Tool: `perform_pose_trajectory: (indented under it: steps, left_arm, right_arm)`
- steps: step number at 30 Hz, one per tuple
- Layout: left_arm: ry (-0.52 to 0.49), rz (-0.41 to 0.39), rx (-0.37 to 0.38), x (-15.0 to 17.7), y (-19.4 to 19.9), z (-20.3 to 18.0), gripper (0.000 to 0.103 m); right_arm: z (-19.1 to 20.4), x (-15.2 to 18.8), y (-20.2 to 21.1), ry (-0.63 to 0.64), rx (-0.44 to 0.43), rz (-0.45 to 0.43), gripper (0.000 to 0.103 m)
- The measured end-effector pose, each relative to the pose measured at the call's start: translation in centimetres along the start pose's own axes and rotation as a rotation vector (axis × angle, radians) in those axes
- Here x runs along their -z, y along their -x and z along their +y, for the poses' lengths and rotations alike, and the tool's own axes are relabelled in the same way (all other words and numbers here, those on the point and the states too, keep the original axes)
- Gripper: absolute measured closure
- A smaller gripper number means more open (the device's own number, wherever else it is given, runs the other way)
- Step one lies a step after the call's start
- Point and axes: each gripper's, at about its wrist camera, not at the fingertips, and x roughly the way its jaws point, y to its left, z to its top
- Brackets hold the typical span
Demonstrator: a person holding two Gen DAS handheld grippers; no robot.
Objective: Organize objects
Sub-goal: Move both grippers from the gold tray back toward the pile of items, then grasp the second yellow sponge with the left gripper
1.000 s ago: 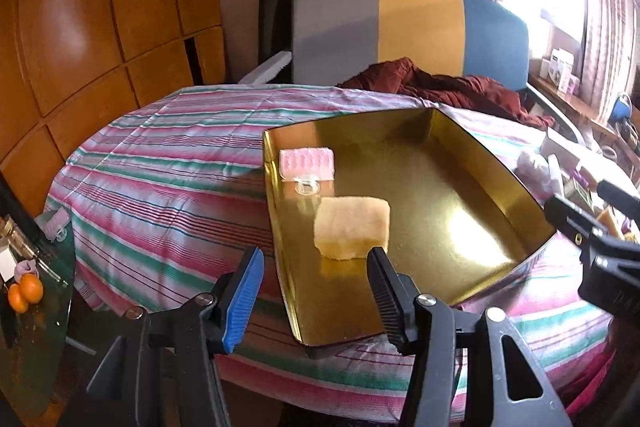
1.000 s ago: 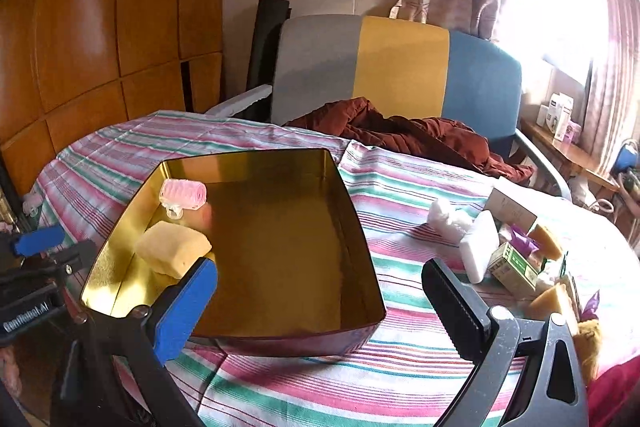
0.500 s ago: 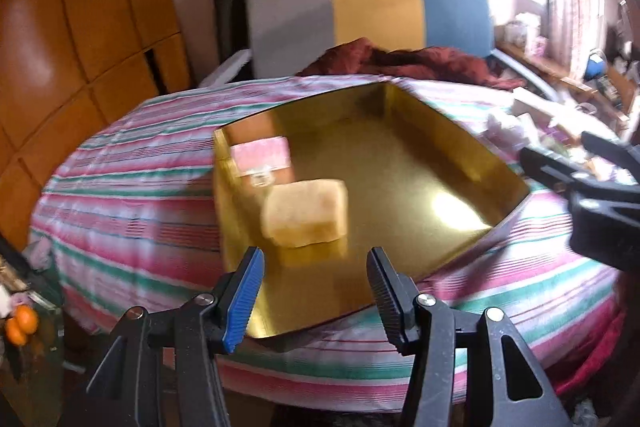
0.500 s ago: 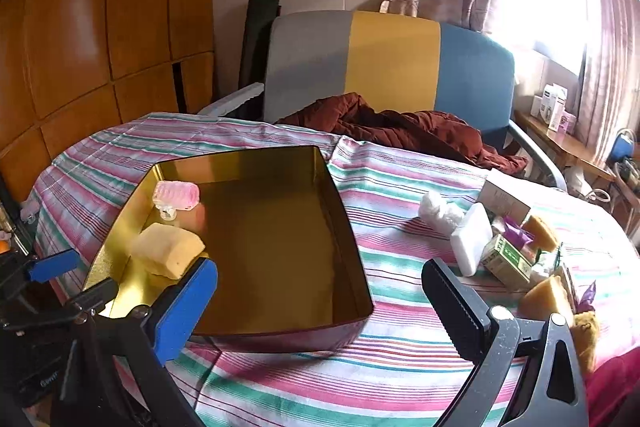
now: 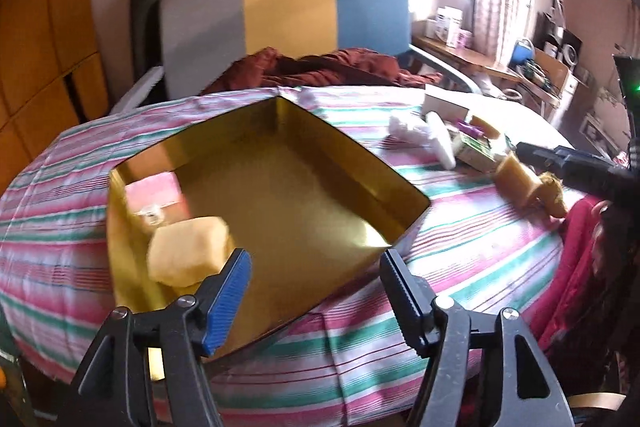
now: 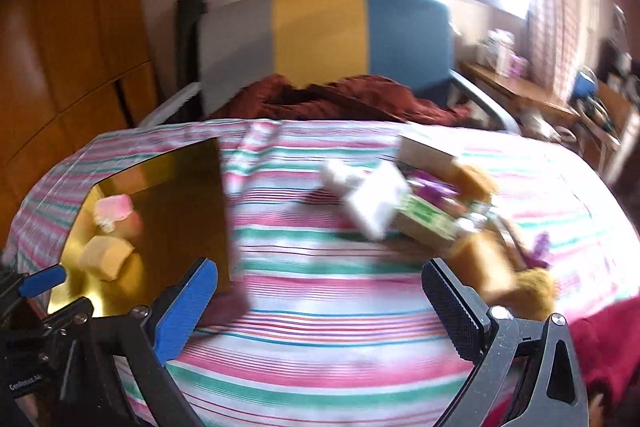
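Gold tray (image 5: 404, 187) on striped surface (image 5: 460, 259), left side: yellow sponge (image 5: 188, 257) and pink roller (image 5: 154, 189) in its left corner. Right edge: cluttered pile of white block (image 6: 378, 205), green box (image 6: 426, 223), tan sponges (image 6: 486, 265). Left gripper (image 5: 316, 291) fingers opening, grasping nothing. Right gripper (image 6: 320, 307) fingers spread wide, empty. Striped chair (image 5: 288, 15) behind.

Striped table (image 5: 460, 251): gold tray (image 5: 404, 183), clutter pile (image 6: 424, 211).

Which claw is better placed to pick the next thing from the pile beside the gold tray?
Right, probably. The right claw is open, empty and faces the pile. The left claw, opening and empty, sits over the tray.
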Motion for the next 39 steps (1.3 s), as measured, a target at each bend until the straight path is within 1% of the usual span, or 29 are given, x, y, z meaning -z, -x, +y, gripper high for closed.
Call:
perform_pose_trajectory:
  steps: [3, 5, 8, 10, 12, 14, 17, 18, 22, 26, 29, 34, 35, 39]
  left_arm:
    - [-0.002, 0.023, 0.035, -0.7, -0.6, -0.9, 0.033]
    - [-0.008, 0.047, 0.056, -1.3, -1.3, -1.8, 0.032]
    - [-0.026, 0.069, 0.123, -2.1, -2.0, -3.4, 0.032]
    - [-0.052, 0.078, 0.156, -2.6, -2.2, -4.7, 0.032]
    - [-0.075, 0.091, 0.204, -3.3, -2.5, -6.3, 0.032]
    - [-0.099, 0.102, 0.264, -4.1, -3.2, -8.3, 0.032]
    - [-0.111, 0.126, 0.34, -5.4, -4.3, -10.6, 0.032]
    - [-0.11, 0.14, 0.373, -5.8, -4.9, -11.4, 0.032]
    - [-0.103, 0.195, 0.456, -7.2, -7.7, -14.8, 0.033]
    - [-0.112, 0.227, 0.471, -8.2, -9.9, -18.0, 0.033]
    - [-0.095, 0.255, 0.487, -9.1, -12.0, -20.3, 0.033]
    - [-0.019, 0.317, 0.487, -10.4, -15.4, -22.8, 0.033]
    - [0.003, 0.336, 0.474, -10.8, -16.5, -23.3, 0.033]
    - [0.08, 0.397, 0.465, -11.2, -19.2, -24.5, 0.033]
  right_arm:
    - [-4.2, -0.5, 0.9, -0.073, 0.037, 0.014, 0.0]
    - [-6.9, -0.8, 1.6, -0.114, 0.078, 0.009, 0.0]
    - [-10.7, -1.3, 2.6, -0.185, 0.142, 0.001, 0.0]
    - [-13.4, -1.4, 3.0, -0.255, 0.182, -0.003, 0.0]
    - [-15.4, -1.4, 3.1, -0.312, 0.201, -0.005, 0.0]
    - [-17.2, -1.3, 2.9, -0.367, 0.211, 0.006, 0.0]
    - [-19.0, -1.0, 2.7, -0.42, 0.195, 0.023, 0.0]
    - [-19.4, -0.9, 2.6, -0.431, 0.186, 0.029, 0.0]
    - [-20.4, -0.3, 2.1, -0.462, 0.172, 0.041, 0.0]
    - [-21.4, 0.0, 1.9, -0.504, 0.137, 0.036, 0.0]
    - [-22.1, 0.2, 1.9, -0.526, 0.122, 0.024, 0.0]
    - [-22.8, 0.6, 2.0, -0.568, 0.09, -0.018, 0.0]
    - [-22.9, 0.7, 2.1, -0.576, 0.082, -0.024, 0.0]
    - [-23.3, 0.8, 2.0, -0.598, 0.051, -0.036, 0.0]
